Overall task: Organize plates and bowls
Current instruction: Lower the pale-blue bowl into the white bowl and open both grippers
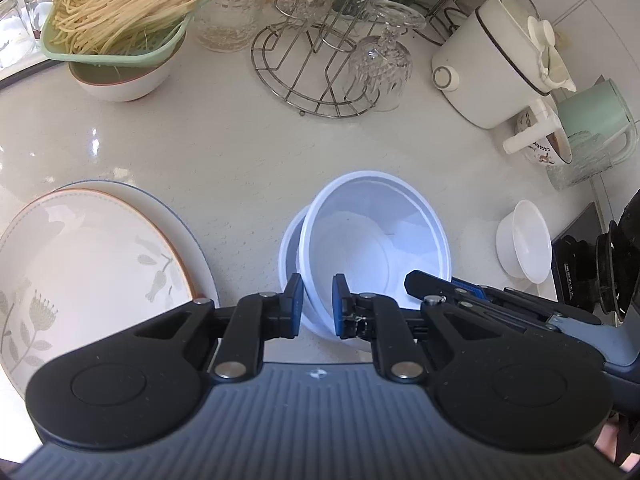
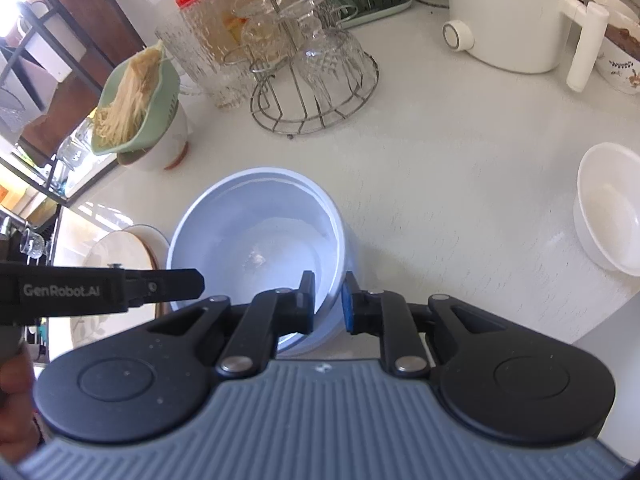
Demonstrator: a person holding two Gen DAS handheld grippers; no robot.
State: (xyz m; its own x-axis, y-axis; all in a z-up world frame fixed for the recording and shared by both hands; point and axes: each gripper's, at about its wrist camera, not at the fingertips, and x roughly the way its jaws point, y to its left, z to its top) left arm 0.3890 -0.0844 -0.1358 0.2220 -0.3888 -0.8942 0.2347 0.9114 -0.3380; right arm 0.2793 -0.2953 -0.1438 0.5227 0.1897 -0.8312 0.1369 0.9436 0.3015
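A pale blue-white bowl (image 1: 376,236) sits tilted inside another like it on the counter, also in the right wrist view (image 2: 256,232). My left gripper (image 1: 316,304) straddles the near-left rim of the upper bowl, jaws close on it. My right gripper (image 2: 329,300) straddles the bowl's right rim, jaws close on it. The right gripper's fingers (image 1: 440,286) show in the left wrist view; the left gripper's fingers (image 2: 172,282) show in the right wrist view. Two stacked plates (image 1: 92,256), the top one flower-patterned, lie at left. A small white bowl (image 1: 524,240) sits at right, also in the right wrist view (image 2: 612,208).
At the back stand a wire glass rack (image 1: 320,68), a green strainer of noodles (image 1: 124,12) on stacked bowls, a white electric pot (image 1: 492,68), a green mug (image 1: 596,120), a red-lidded glass jar (image 2: 212,28). The counter edge drops off at right (image 2: 600,320).
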